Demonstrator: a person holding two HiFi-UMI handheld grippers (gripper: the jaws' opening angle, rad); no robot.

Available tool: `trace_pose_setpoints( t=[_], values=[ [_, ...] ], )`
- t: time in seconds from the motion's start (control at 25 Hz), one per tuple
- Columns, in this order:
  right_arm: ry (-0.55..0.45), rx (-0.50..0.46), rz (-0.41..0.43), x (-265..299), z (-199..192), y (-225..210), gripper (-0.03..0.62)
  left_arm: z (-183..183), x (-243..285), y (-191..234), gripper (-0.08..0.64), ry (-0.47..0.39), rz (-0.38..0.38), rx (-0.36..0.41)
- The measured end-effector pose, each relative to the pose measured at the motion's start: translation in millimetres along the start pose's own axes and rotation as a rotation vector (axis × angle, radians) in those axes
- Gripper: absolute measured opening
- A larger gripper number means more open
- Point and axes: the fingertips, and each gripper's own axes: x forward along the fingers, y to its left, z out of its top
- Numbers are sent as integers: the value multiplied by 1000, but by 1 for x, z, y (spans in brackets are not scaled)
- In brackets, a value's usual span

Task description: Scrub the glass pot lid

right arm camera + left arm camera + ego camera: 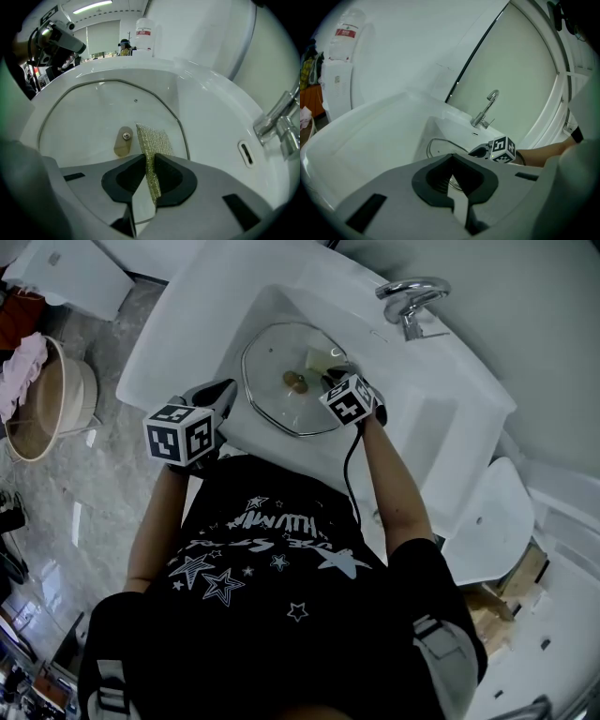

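The glass pot lid (pixel 277 351) lies in the white sink, its brown knob (pixel 295 382) in the middle. My left gripper (pixel 228 390) is at the lid's near-left rim. In the left gripper view the jaws of the left gripper (pixel 451 157) are shut, with the lid's metal rim (pixel 436 144) running into the hollow between them. My right gripper (pixel 336 371) hangs over the lid's right side. It is shut on a gold-green scrubbing pad (pixel 152 139) that rests on the lid (pixel 89 117) beside the knob (pixel 123 141). The pad (pixel 317 359) also shows from above.
A chrome tap (pixel 411 298) stands at the sink's far right; the tap (pixel 276 123) has an overflow slot (pixel 245 153) below it. The sink wall (pixel 441 404) surrounds the lid. A round basket (pixel 47 404) holding pink cloth sits on the floor to the left. A white bottle (pixel 145 29) stands beyond the rim.
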Motion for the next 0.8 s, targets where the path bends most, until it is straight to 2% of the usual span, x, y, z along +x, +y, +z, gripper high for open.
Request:
trace_pose_setpoints(
  t=[0.44,0.8],
  values=[
    [44,153,85,-25,-14,33,66,-6,-3,-12,8,-9,-7,11],
    [-18,332,222,-48,0,65,67,-10,-3,-22,8,-19,16,5]
  ],
)
